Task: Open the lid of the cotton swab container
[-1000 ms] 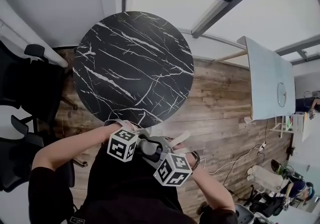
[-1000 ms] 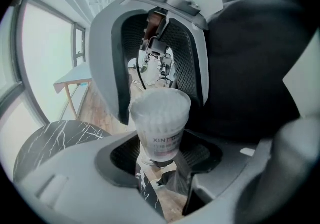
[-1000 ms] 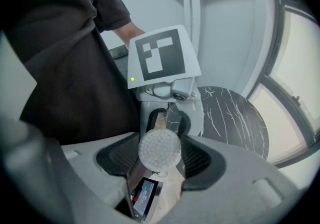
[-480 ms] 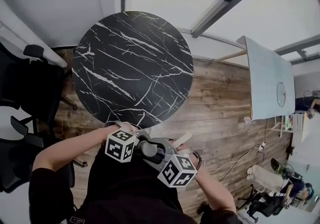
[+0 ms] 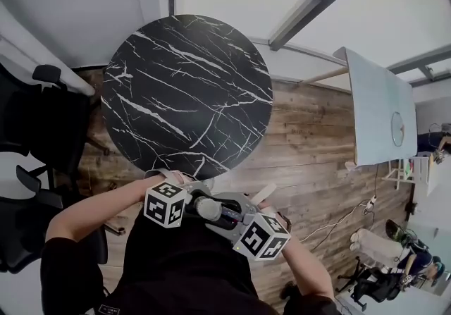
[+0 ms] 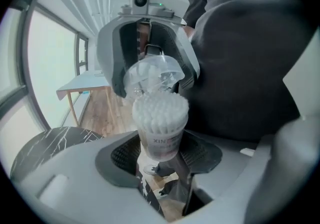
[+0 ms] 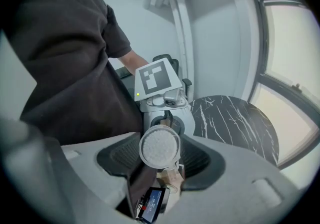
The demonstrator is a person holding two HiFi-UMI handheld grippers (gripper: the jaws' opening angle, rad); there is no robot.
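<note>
Close in against the person's dark shirt (image 6: 250,57), both grippers face each other over the wood-plank floor (image 5: 317,137), just off the edge of the round black table (image 5: 187,88) with its white marble veining. Between the ribbed dark pads of the left gripper (image 6: 160,154) stands the cotton swab container (image 6: 161,140), a small clear plastic cup with printed lettering on its wall, upright and pinched on both sides of its lower body, so those jaws stand fairly wide but are clamped on it. Its mouth is uncovered, and the swabs (image 6: 160,110) pack it as a dense dome of fluffy white tips. Just past that dome, the lid (image 6: 150,75), a thin, glassy, rounded cap, sits between the jaws of the right gripper (image 7: 160,160), which are closed on it. From the right gripper view the round bed of white tips shows between its own pads
</note>
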